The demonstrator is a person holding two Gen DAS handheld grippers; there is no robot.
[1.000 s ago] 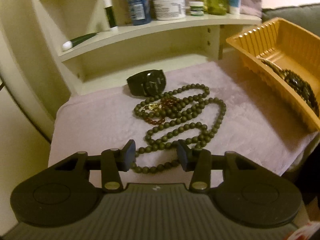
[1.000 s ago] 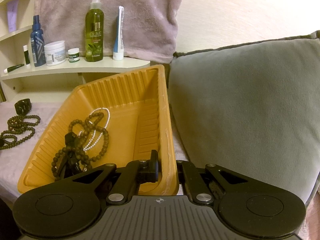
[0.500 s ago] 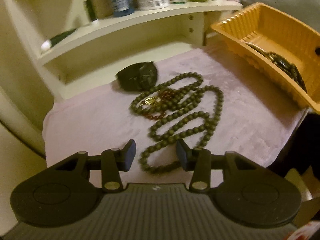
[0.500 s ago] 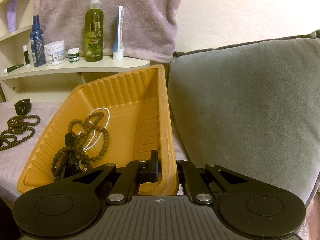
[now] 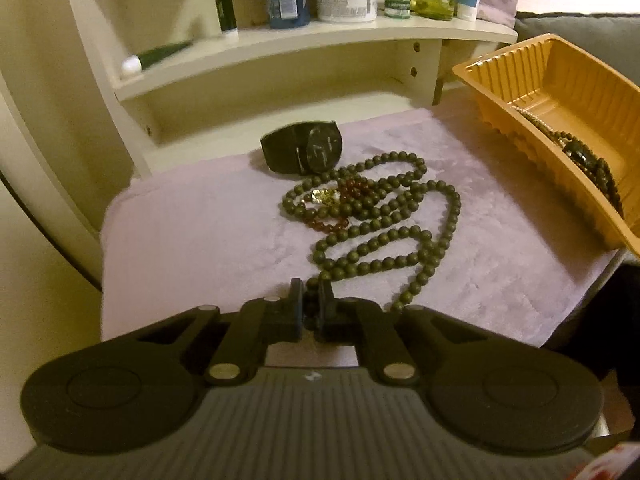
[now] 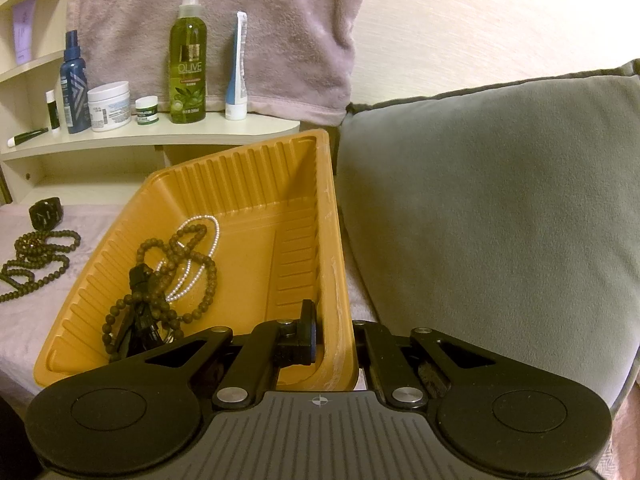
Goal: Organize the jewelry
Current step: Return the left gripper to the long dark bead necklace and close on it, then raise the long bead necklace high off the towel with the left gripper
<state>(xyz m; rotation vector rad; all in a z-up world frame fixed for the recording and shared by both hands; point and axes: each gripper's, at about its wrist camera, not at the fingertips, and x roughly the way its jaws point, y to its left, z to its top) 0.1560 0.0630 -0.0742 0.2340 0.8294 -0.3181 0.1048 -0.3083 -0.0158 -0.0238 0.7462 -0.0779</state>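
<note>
Your left gripper is pinched on the near loop of the green bead necklace, ready to lift. Your right gripper clamps the orange tray wall, steadying it at 2 o'clock from the necklace.

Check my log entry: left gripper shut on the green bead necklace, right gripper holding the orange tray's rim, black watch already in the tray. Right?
Not quite: the black watch lies on the cloth beside the green bead necklace, outside the orange tray, as the left wrist view shows. The rest stands.
</note>
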